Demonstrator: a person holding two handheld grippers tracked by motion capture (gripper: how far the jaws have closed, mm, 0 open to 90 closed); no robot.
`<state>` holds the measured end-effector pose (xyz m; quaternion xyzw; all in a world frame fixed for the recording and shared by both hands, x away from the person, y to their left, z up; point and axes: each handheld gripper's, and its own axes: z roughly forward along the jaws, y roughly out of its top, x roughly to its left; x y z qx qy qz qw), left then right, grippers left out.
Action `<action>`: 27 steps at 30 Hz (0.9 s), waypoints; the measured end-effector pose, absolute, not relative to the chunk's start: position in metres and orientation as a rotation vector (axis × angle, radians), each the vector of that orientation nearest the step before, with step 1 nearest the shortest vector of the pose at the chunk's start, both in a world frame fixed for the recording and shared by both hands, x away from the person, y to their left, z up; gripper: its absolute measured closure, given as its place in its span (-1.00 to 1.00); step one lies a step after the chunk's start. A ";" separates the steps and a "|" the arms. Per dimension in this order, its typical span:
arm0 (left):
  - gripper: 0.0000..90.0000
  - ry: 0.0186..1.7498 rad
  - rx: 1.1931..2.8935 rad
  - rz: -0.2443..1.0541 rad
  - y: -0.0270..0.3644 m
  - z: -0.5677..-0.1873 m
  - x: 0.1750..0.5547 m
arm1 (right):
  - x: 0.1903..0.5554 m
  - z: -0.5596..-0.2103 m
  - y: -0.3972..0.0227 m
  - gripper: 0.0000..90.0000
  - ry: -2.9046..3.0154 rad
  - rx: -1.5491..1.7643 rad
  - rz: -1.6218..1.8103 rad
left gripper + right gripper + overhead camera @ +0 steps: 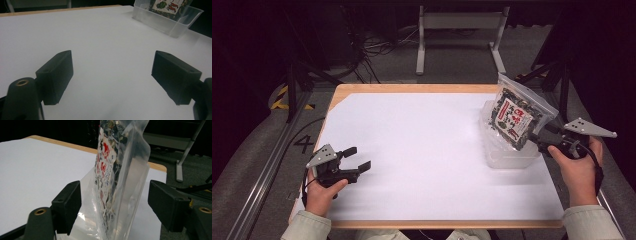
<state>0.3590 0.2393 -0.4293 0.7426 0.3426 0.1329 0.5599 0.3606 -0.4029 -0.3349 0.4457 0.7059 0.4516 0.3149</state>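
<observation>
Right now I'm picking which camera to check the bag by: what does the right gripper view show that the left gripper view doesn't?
Right gripper view alone: the clear bag seen edge-on, upright between the right hand-held gripper's open jaws, its pads clear of it. Left gripper view alone: the whole clear plastic bin at the far corner, with the left hand-held gripper open over bare sheet. Both share the white sheet, the table's wooden edge and the bag's printed label.

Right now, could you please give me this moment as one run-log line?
left hand-held gripper: open, idle over table | right hand-held gripper: open around snack bag | bag: standing in clear bin
</observation>
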 end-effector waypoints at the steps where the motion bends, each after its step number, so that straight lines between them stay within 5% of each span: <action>1: -0.60 0.805 1.753 0.315 0.239 -0.429 0.359 | 0.358 -0.333 -0.403 -0.41 1.859 1.173 1.186; 27: -0.60 0.785 1.755 0.330 0.237 -0.424 0.353 | 0.292 -0.315 -0.344 -0.50 1.934 0.924 1.393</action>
